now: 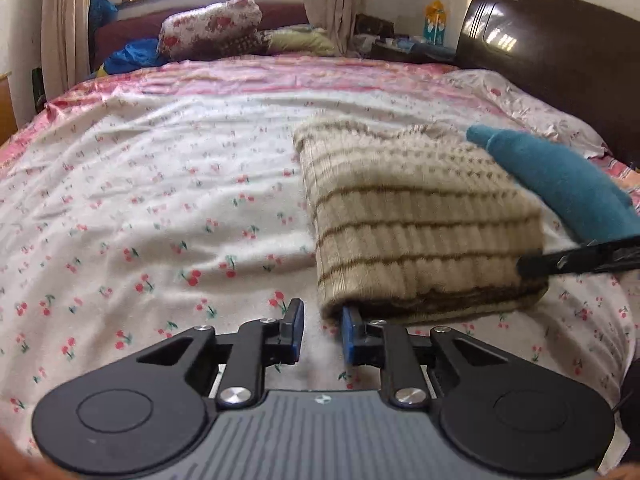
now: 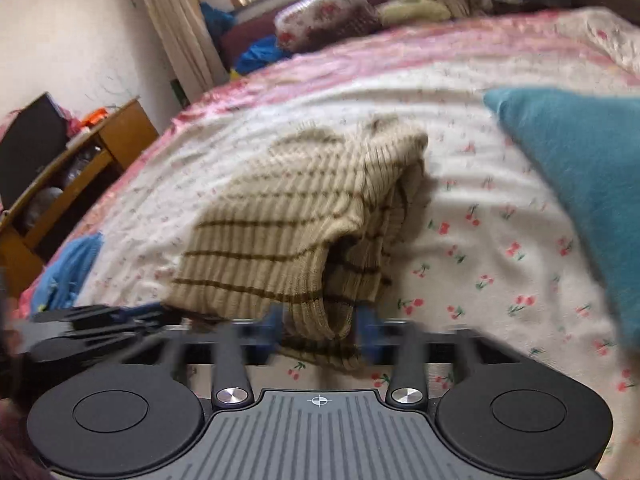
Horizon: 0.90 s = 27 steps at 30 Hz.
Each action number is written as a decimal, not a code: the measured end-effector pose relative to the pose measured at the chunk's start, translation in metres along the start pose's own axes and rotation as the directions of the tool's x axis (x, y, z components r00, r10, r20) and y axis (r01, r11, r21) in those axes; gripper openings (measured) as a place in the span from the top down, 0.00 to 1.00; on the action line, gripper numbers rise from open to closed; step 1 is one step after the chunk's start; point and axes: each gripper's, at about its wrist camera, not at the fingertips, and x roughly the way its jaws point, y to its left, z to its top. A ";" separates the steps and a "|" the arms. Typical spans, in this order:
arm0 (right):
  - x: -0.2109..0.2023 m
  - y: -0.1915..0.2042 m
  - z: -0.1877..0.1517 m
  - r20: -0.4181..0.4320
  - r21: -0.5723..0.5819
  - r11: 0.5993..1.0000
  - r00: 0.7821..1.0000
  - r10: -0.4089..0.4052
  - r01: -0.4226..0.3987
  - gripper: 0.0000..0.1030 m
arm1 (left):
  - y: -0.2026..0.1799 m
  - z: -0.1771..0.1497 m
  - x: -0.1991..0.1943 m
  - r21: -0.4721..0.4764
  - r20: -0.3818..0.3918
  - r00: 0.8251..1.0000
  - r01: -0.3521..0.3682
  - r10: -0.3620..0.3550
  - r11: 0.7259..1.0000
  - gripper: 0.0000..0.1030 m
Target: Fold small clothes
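The beige striped sweater (image 1: 420, 216) lies folded on the cherry-print bedsheet (image 1: 160, 200), at about 2 o'clock from the left gripper (image 1: 322, 330) in its own view. The step in hand looks like a further fold, both tongs taking the near hem.

The right gripper (image 2: 318, 326) is clamped on the hem, a roll of knit bunched between its blue pads (image 2: 365, 330). The left gripper's jaws stand narrow, but nothing shows between them; the right-hand pad (image 1: 349, 332) only touches the sweater's near-left corner, so this side seems to have missed its grip.

Both tools tilt down toward the bed, side by side, the right one entering the left view at 3 o'clock.

Next, the left probably needs to re-open and re-seat on the corner so the 2 lift evenly. A teal cloth (image 2: 580, 184) hangs at 2 o'clock in the right view.
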 end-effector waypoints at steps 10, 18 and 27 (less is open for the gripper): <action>-0.013 -0.030 -0.013 -0.044 0.060 0.996 0.997 -0.057 0.060 0.95 | -0.011 0.019 0.022 -0.025 0.002 0.998 0.059 -0.059 0.998 0.65; -0.026 -0.027 -0.009 -0.037 0.036 0.998 0.998 -0.041 0.042 0.85 | 0.010 0.002 0.002 -0.023 -0.088 0.994 0.067 -0.068 0.998 0.65; -0.026 -0.028 0.032 0.114 0.071 0.997 0.993 -0.034 0.026 0.55 | 0.007 0.056 0.011 -0.043 0.032 0.998 0.057 -0.055 0.997 0.59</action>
